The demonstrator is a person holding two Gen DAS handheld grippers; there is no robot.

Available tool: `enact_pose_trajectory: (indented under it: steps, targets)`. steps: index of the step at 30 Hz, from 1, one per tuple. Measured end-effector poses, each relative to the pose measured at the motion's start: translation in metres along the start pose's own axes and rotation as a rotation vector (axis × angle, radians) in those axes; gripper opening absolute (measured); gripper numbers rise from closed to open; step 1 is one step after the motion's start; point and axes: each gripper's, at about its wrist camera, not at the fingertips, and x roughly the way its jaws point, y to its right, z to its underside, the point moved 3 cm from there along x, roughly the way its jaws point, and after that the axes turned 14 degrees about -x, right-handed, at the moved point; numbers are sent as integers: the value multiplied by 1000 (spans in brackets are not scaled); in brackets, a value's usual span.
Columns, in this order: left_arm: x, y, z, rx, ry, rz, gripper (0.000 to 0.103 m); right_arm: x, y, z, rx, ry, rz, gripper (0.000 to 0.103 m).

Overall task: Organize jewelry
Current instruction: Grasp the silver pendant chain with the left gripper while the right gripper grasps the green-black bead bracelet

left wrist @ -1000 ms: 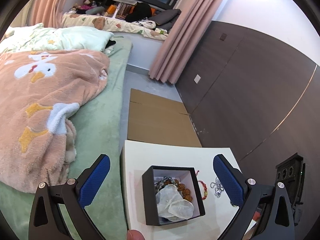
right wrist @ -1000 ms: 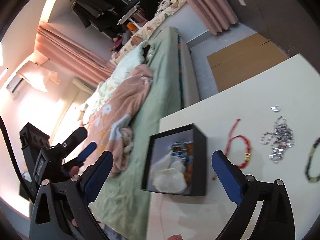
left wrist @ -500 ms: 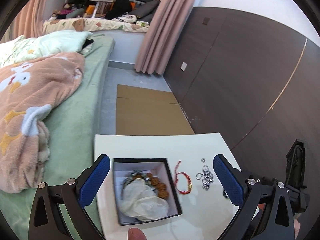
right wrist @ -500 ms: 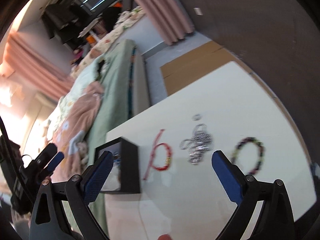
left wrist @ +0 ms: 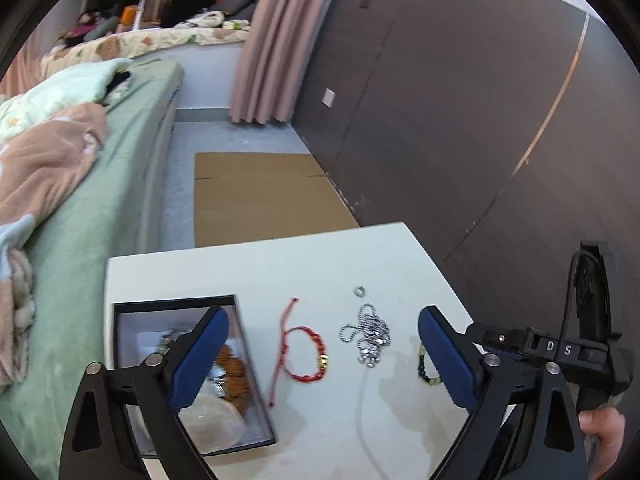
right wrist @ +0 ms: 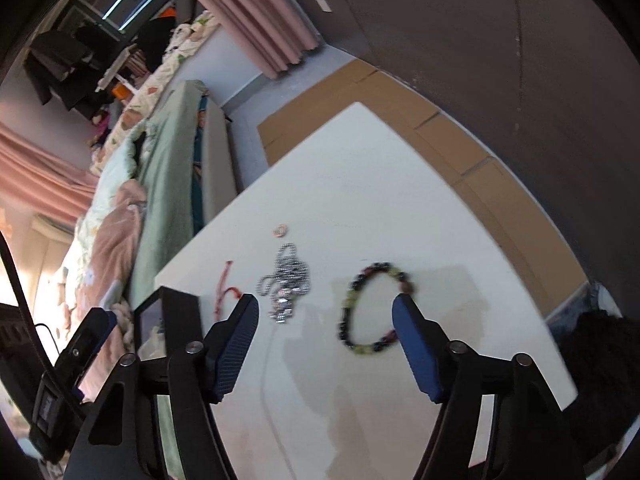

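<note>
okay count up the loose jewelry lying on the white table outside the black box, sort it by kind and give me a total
Bracelets: 2, the red cord bracelet and the dark and green beaded bracelet
Chains: 1, the silver ball chain
Rings: 1, the small ring
Total: 4 loose pieces

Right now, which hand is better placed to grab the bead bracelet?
Right. Its closing tongs frame the bead bracelet, nothing gripped yet. The left tongs sit over the red bracelet, beside the box.
</note>
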Motion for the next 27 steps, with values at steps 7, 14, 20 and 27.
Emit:
enact_pose_trajectory:
  steps: [7,14,20,27]
  targets:
    - [37,29,18,85,-83,2,76,-1,22,-4,42,-30,58,63]
    - [72,47,35,167,-131,-31,70,-8,34,-10,56,-23,72,63]
    - [101,54,46,221,-180,-54,62,-4,42,-17,67,-43,91,63]
    - [134,53,53,221,-247,-87,53,-5,46,-21,71,-43,82,63]
